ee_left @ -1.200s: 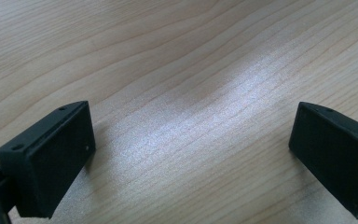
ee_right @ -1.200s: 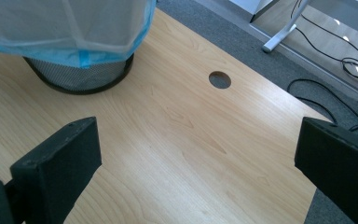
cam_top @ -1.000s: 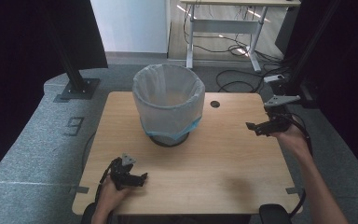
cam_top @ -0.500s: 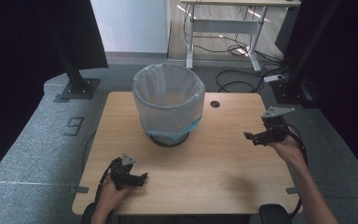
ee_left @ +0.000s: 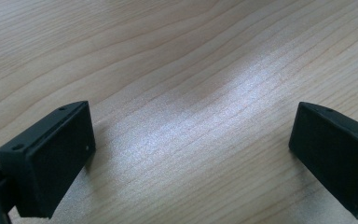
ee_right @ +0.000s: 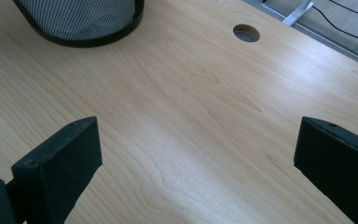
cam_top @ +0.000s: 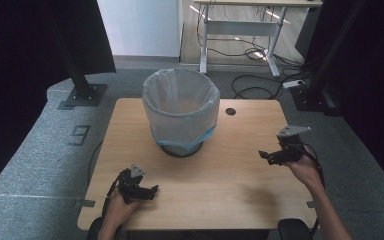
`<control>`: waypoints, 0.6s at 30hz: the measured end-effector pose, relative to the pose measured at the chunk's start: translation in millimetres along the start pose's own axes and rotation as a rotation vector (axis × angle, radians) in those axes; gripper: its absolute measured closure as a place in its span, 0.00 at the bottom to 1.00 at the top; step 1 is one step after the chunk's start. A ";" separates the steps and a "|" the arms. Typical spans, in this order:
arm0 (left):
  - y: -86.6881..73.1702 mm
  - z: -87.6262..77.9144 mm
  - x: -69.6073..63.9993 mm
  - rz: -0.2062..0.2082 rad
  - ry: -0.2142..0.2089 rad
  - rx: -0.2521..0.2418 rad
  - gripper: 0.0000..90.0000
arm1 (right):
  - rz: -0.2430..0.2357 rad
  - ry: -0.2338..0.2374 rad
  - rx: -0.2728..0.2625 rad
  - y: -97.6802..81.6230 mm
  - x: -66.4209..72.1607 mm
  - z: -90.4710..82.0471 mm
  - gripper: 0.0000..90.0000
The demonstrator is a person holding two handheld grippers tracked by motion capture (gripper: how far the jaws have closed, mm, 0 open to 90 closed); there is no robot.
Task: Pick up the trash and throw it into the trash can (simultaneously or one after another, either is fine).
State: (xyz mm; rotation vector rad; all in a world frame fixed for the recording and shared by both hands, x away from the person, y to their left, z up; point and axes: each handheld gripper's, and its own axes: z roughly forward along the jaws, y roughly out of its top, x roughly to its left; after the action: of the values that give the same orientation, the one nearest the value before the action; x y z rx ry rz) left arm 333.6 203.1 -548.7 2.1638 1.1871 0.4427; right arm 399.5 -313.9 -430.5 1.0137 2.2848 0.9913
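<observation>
Nearer the person than before, the right tool (cam_top: 267, 156) gapes wide, like the left tool (cam_top: 150, 192), beside one basket (cam_top: 181, 112).

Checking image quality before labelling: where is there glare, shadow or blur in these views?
High view: dark curtains at both sides, bright floor behind, and a soft shadow on the table near the right hand-held gripper. Left gripper view: a pale sheen runs across the wood between the open jaws, whose near edges look soft. Right gripper view: even light, bin base sharp.
</observation>
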 end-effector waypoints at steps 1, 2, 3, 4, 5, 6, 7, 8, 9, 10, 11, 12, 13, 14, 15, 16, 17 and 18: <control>0.0 0.0 0.0 0.000 0.000 0.000 0.00 | -0.002 -0.002 0.001 -2.0 0.6 1.5 0.00; 0.0 0.0 0.0 0.000 0.000 0.000 0.00 | -0.002 -0.001 0.003 -4.4 1.5 3.1 0.00; 0.0 0.0 0.0 0.000 0.000 0.000 0.00 | 0.003 0.001 0.004 -5.9 2.3 4.2 0.00; 0.0 0.0 0.0 0.000 0.000 0.000 0.00 | 0.001 0.001 0.006 -8.2 3.2 5.9 0.00; 0.0 0.0 0.1 0.001 0.001 0.001 0.00 | 0.000 0.000 0.008 -9.6 3.9 6.9 0.00; 0.0 0.0 0.1 0.001 0.001 0.001 0.00 | -0.001 0.001 0.010 -11.8 5.3 8.6 0.00; 0.0 0.0 0.1 0.001 0.001 0.001 0.00 | -0.001 0.003 0.010 -13.1 6.1 9.5 0.01; 0.0 0.0 0.1 0.001 0.001 0.001 0.00 | -0.002 0.003 0.009 -14.8 7.4 10.7 0.01; 0.0 0.0 0.1 0.001 0.001 0.001 0.00 | -0.003 0.005 0.009 -16.4 8.6 11.9 0.01; 0.0 0.0 0.1 0.001 0.001 0.001 0.00 | -0.001 0.009 0.008 -18.0 9.9 13.0 0.01; 0.0 0.0 0.1 0.001 0.001 0.001 0.00 | 0.000 0.012 0.008 -19.5 11.2 14.2 0.01; 0.0 0.0 0.1 0.001 0.001 0.001 0.00 | -0.002 0.014 0.007 -21.4 12.9 15.5 0.01; 0.0 0.0 0.1 0.001 0.001 0.001 0.00 | -0.003 0.014 0.006 -22.9 14.3 16.6 0.01; 0.0 0.0 0.1 0.001 0.000 0.001 0.00 | -0.001 0.017 0.006 -24.2 15.7 17.7 0.01; 0.0 0.0 0.1 0.001 0.001 0.001 0.00 | -0.005 0.018 0.005 -25.3 16.4 18.6 0.01; 0.0 0.0 0.1 0.001 0.001 0.001 0.00 | -0.005 0.017 0.007 -26.7 17.9 19.7 0.01; 0.0 0.0 0.1 0.001 0.001 0.001 0.00 | -0.009 0.017 0.008 -28.1 18.9 20.9 0.01; 0.0 0.0 0.1 0.001 0.001 0.001 0.00 | -0.011 0.018 0.009 -29.5 20.1 22.2 0.01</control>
State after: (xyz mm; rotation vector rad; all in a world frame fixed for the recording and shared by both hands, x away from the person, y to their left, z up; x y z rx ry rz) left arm 333.6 203.2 -548.7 2.1651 1.1867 0.4435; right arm 387.7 -302.7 -469.3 0.9989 2.3085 0.9905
